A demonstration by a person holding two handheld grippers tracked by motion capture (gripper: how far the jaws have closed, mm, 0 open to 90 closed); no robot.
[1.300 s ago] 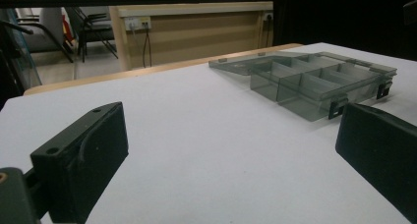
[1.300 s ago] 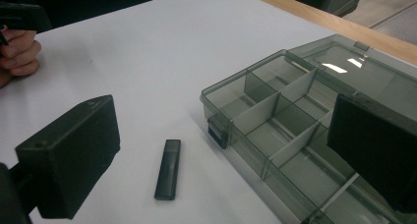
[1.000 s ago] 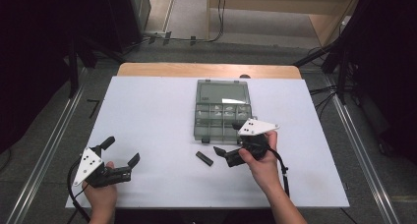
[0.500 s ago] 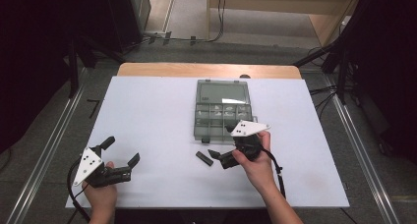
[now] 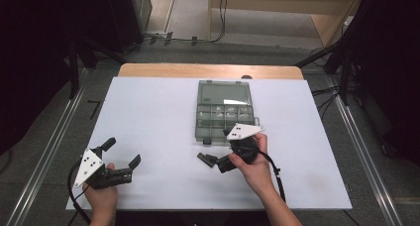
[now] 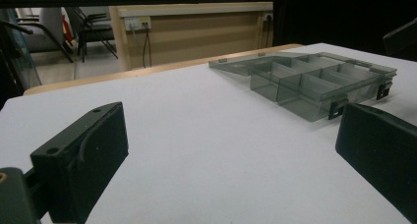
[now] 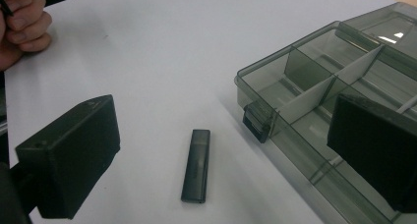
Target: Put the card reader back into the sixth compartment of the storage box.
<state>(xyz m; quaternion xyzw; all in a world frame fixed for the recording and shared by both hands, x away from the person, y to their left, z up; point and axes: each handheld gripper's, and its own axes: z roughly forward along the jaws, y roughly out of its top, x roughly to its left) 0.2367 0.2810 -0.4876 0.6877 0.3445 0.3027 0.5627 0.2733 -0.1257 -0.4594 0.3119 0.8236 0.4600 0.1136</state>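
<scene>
Tabletop (image 5: 158, 112), white, carrying a smoky translucent organizer box (image 5: 221, 118) at about twelve o'clock from centre, lid lying flat open toward twelve, divided compartments facing up. Contents of the compartments too faint to tell from the high view.

Lying flat on the tabletop just off the box's seven-o'clock corner, apart from it: a small dark stick (image 7: 196, 165), slim and rectangular, like a USB drive. Resting free, touching neither jaw.

Hovering low at about five o'clock on the tabletop: right tool (image 5: 218, 162), held in the right hand (image 5: 252, 164), pointing toward nine, jaws standing wide apart, clamping nothing. In the right gripper view, bracketing the stick, one jaw at the left, the other over the box's near compartments beside its front latch (image 7: 256, 122).

Sitting at about seven o'clock near the tabletop's front edge: left tool (image 5: 121, 159), gripped by the left hand (image 5: 101, 194), jaws spread wide, empty, well apart from box and stick. In the left gripper view, looking across bare white surface toward the box at roughly two o'clock.
</scene>
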